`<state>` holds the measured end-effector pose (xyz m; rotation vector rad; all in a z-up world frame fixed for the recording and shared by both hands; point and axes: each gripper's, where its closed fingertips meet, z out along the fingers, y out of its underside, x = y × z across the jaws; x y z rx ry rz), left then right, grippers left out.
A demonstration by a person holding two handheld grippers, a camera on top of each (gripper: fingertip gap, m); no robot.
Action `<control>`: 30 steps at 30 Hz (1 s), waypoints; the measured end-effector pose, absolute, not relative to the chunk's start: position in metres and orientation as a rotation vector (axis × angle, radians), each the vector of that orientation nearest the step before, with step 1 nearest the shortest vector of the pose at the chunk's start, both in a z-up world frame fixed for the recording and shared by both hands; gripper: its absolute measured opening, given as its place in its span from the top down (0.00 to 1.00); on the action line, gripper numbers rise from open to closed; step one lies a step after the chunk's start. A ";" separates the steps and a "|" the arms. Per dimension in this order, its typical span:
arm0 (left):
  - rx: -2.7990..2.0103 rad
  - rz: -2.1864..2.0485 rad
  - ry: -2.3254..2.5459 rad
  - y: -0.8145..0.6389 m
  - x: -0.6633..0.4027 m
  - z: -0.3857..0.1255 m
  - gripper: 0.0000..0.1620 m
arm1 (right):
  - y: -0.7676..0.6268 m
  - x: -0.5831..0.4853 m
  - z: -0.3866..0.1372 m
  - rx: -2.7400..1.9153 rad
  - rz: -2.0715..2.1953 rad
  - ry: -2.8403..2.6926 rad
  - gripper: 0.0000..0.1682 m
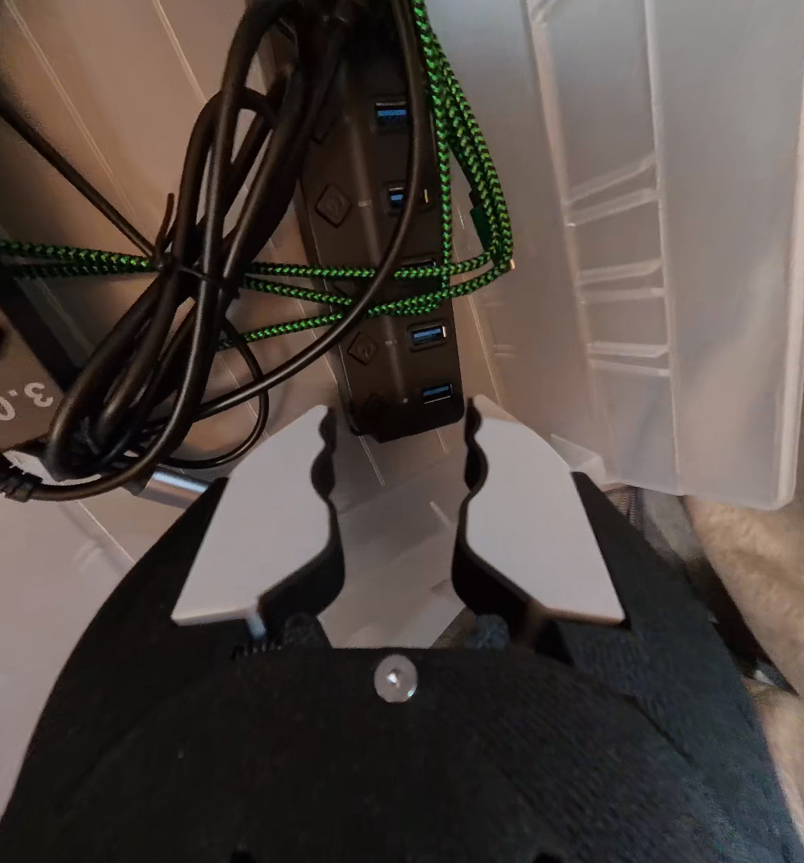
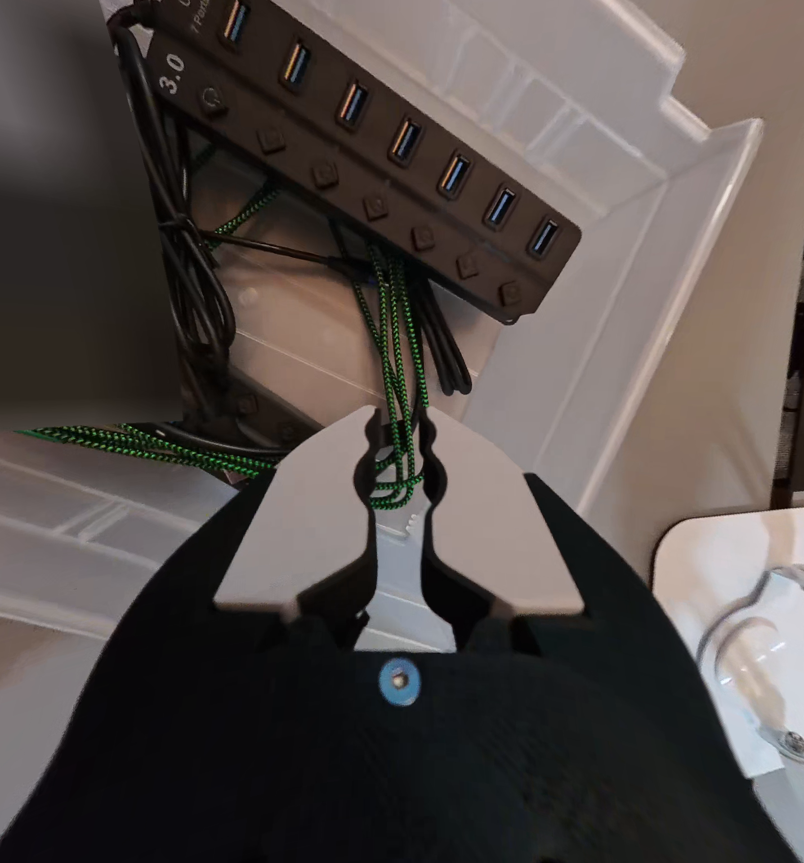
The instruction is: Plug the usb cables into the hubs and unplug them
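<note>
Left gripper [image 1: 398,413], white fingers on a black body: spread wide, tips set to either side of the near end of a long black USB hub [image 1: 391,261], touching or just short of it (hard to tell which). Nothing clamped between them. On that hub, four blue ports showing along one edge, with diamond-shaped buttons beside them. Draped across its middle, loops of green-and-black braided cable [image 1: 344,285] and a tied bundle of thin black cable [image 1: 194,261]. At the left edge, part of a second black hub [image 1: 7,369]. All of it inside a clear plastic bin [image 1: 647,233].

Right gripper [image 2: 402,418], same white-and-black build: fingers drawn near each other but still parted, the green braided loops [image 2: 398,467] hanging in the gap; whether pinched or merely passing through, cannot tell. Above, a black seven-port hub [image 2: 367,163] tilted against the bin wall [image 2: 624,303], seven blue ports in a row, all empty (one button beside each). A few black cable loops [image 2: 451,369] dangling beside the green ones. White stand base [image 2: 741,607] at lower right.
</note>
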<state>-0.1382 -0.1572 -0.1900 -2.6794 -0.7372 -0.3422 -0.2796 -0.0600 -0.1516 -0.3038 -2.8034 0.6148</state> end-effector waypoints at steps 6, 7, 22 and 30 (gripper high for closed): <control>-2.817 -0.157 -0.604 -0.146 -0.129 -0.196 0.46 | -0.063 -0.276 -0.135 -0.324 0.837 -2.698 0.86; -2.817 -0.092 -0.635 -0.145 -0.137 -0.193 0.48 | -0.063 -0.274 -0.129 -0.338 0.886 -2.673 0.86; -2.880 0.352 -0.325 -0.155 -0.172 -0.179 0.63 | -0.001 -0.192 -0.021 -0.510 1.520 -2.231 0.90; -3.096 0.350 0.022 -0.165 -0.160 -0.077 0.64 | 0.029 -0.167 -0.007 -0.539 1.580 -2.165 0.95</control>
